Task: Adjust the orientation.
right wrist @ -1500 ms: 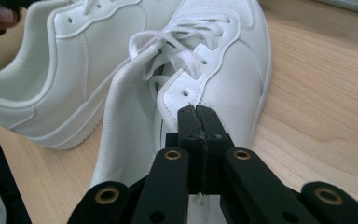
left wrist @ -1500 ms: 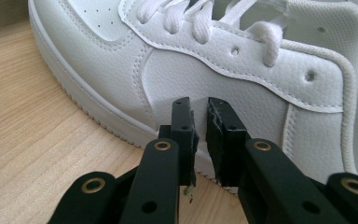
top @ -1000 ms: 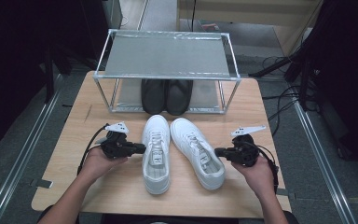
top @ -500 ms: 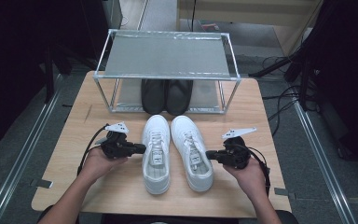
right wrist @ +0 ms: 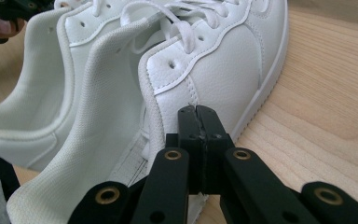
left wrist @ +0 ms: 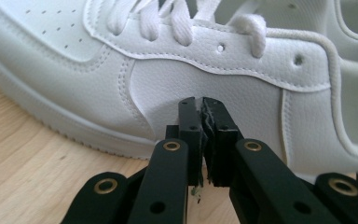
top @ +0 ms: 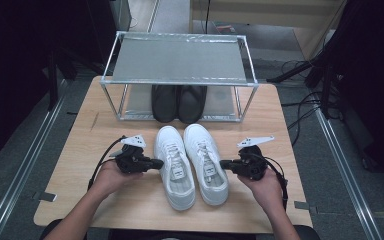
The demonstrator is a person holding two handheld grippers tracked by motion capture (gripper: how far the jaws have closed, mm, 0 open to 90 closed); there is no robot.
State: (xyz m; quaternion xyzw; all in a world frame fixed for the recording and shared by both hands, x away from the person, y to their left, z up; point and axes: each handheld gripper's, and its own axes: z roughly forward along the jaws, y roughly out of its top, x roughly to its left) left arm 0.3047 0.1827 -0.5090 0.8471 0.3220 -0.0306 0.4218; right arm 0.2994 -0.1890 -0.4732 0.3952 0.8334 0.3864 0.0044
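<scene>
Two white sneakers (top: 190,165) lie side by side on the wooden table (top: 80,150), toes toward a metal shoe rack (top: 180,60) holding black shoes (top: 178,102). The left gripper (top: 157,162) has just been closing with nothing between its jaws; the right gripper (top: 223,163) is clenched empty. Each closed tip presses a sneaker's outer side, so a push could likely skew or tip a shoe.

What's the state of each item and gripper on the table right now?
Left white shoe: upright on the table, laced, left gripper at its outer side.
Right white shoe: upright, laced, right gripper at its outer side.
Black shoes: paired under the rack.
Left gripper: shut, empty, jaws just closed.
Right gripper: shut, empty.
</scene>
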